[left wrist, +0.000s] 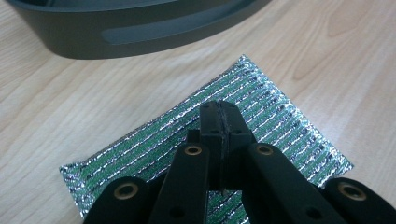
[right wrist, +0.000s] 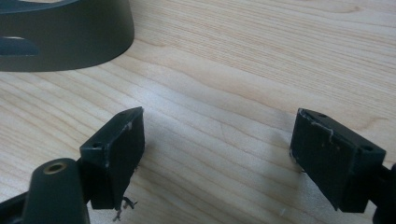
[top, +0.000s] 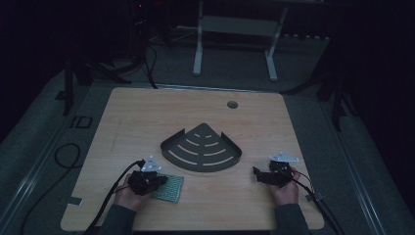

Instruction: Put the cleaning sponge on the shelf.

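Observation:
A green and silver ribbed pad [top: 170, 189] lies flat on the wooden table [top: 147, 112] near its front left. My left gripper [top: 163, 180] hovers over the pad's near edge, jaws pressed together with nothing seen between them. In the left gripper view the shut tips [left wrist: 219, 109] stand above the middle of the pad [left wrist: 285, 121]. My right gripper [top: 256, 173] rests at the front right with its jaws wide apart; in the right gripper view the gap [right wrist: 219, 140] holds only bare wood. A dark grey fan-shaped slotted tray [top: 201, 147] sits in the table's middle.
The tray's curved wall [left wrist: 140, 28] rises just beyond the pad, and the same wall [right wrist: 70, 37] stands to the upper left of the right jaws. A round cable hole [top: 232, 104] is at the table's far side. Cables trail off the front corners.

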The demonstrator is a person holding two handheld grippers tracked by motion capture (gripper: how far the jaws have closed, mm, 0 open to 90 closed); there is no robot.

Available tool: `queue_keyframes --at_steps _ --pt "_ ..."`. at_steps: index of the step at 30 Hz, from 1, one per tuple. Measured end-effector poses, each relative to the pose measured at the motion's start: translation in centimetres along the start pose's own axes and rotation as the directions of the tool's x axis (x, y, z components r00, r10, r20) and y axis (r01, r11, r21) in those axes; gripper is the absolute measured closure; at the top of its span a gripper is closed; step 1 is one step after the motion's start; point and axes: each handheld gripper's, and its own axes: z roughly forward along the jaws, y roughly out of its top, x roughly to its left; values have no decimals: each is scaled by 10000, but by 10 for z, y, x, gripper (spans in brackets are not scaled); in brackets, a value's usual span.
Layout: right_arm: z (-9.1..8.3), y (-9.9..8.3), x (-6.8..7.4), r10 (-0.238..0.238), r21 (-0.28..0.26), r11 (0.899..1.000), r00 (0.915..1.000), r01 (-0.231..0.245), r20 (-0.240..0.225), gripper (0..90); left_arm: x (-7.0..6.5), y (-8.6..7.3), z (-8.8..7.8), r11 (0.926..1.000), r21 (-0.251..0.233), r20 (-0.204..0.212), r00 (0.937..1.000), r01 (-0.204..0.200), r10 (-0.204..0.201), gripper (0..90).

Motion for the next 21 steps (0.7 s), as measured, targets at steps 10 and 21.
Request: queue_keyframes --at_steps 10,21 --pt "0 0 0 17 0 10000 10000 -17 2 175 26 -7 -7 9926 -243 -518 9914 1191 -1202 899" --pt "1 1 0 26 2 10000 10000 -26 8 175 55 -7 -15 9776 -227 -1667 9634 2090 -2099 888"
